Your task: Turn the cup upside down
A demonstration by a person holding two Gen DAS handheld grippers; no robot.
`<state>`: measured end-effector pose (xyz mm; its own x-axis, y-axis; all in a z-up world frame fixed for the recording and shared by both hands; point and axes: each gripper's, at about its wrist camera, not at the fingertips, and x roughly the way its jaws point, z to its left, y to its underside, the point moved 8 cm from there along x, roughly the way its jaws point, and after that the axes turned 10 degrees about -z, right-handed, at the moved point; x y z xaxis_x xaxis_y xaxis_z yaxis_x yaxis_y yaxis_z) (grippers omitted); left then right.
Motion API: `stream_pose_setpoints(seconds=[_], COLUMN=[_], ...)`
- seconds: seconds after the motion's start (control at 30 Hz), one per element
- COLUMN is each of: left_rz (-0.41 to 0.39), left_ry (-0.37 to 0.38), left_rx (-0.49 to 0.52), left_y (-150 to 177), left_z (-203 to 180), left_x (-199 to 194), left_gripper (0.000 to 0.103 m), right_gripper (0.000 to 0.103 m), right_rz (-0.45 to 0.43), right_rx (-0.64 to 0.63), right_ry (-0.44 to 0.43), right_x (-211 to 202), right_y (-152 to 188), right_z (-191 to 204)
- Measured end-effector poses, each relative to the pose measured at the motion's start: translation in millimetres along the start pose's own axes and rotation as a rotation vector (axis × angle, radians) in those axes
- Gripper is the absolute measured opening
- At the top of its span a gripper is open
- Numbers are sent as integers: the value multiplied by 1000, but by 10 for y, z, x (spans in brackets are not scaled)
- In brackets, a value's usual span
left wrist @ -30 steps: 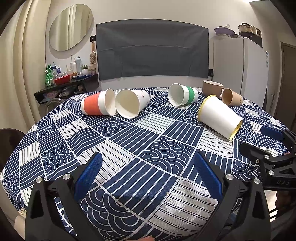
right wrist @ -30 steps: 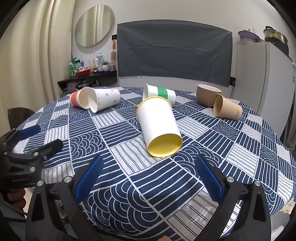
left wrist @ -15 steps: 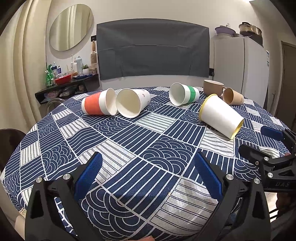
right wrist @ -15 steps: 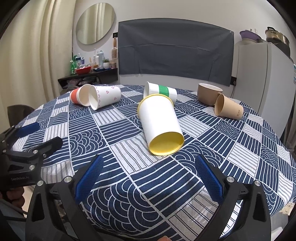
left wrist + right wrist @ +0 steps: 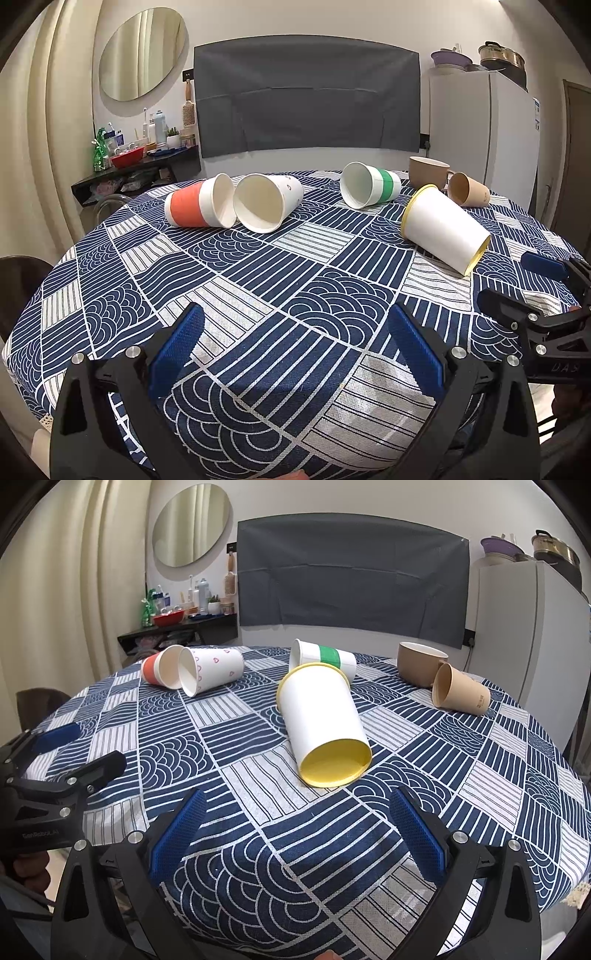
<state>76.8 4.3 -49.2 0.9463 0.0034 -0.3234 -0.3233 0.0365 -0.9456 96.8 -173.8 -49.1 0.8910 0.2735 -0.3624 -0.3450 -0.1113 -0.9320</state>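
Lying on its side on the tablecloth (image 5: 236, 738), the yellow cup (image 5: 321, 720) points its base at the right gripper (image 5: 295, 830), whose jaws are spread wide with nothing between them. Left gripper (image 5: 295, 347) is the same deal, wide apart over bare cloth near the table edge. Orange cup (image 5: 192, 206), heart cup (image 5: 214, 670), green cup (image 5: 369, 184) and a tan cup (image 5: 461, 692) lie tipped over too, further back beside an upright mug (image 5: 417, 662).

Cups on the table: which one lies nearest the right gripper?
The white cup with the yellow rim and base, on its side just ahead of the open right gripper; the others lie farther back.
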Motion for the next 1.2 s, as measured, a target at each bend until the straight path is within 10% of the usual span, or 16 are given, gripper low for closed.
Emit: stream_pose_setpoints(seconds=[0.83,1.2], left_rz=[109,81], left_ry=[61,-57], left_rx=[5,39], left_y=[85,-324], left_z=[-29,398], left_x=[302,610], left_gripper=[97,97], right_gripper=[95,95], right_rz=[30,45], right_rx=[8,15], right_ry=[-5,-7], right_x=[114,165], right_y=[73,93], right_z=[-27,-53])
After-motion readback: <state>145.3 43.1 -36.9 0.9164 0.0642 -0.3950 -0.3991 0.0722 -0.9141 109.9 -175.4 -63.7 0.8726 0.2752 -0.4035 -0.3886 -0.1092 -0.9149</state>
